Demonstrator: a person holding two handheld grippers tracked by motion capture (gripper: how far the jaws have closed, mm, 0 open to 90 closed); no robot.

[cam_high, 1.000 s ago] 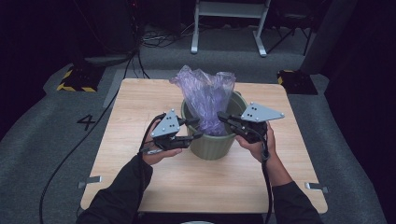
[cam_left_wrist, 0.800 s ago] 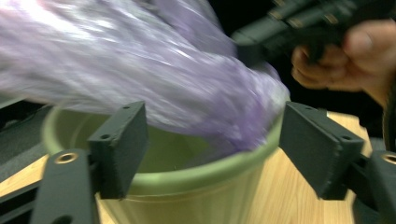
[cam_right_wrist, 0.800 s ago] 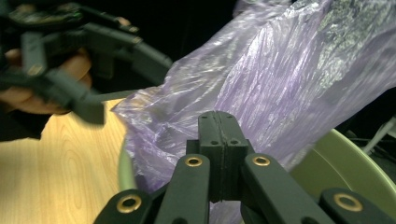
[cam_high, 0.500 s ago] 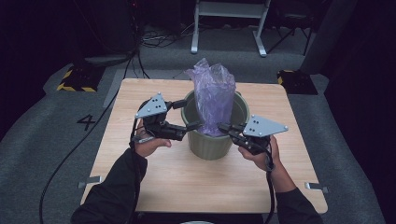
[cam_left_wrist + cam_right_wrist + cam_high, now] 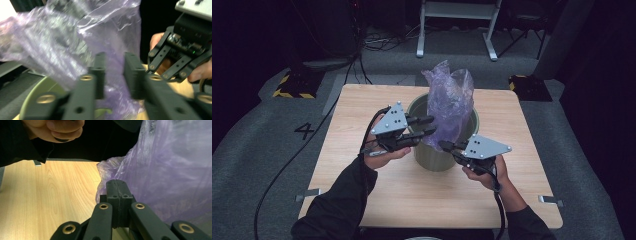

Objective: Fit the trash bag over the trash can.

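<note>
A crumpled purple plastic bag (image 5: 449, 100) stands tall out of an olive-green bin (image 5: 439, 157) in the middle of the wooden table (image 5: 362, 105). My left gripper (image 5: 433, 125) reaches the bag from the left. Its jaws have just been closing, but a gap remains between them. In the left gripper view (image 5: 115, 56) the bag's film (image 5: 75, 40) shows through that gap above the bin's rim (image 5: 42, 87). My right gripper (image 5: 443, 145) is at the bin's front with its jaws pressed together (image 5: 116, 181). A fold of the bag (image 5: 162, 165) gathers at its tips.
Bare tabletop (image 5: 50, 195) lies in front of and to both sides of the bin. On the floor beyond are a yellow-and-black striped block (image 5: 292, 85), a dark box (image 5: 527, 85) and a white stand (image 5: 457, 25). A cable (image 5: 307, 150) trails off the left edge.
The bag went from spread wide and low to pulled up tall. My left gripper rose and moved right to the bag. My right gripper dropped from the bin's rim to its front.
</note>
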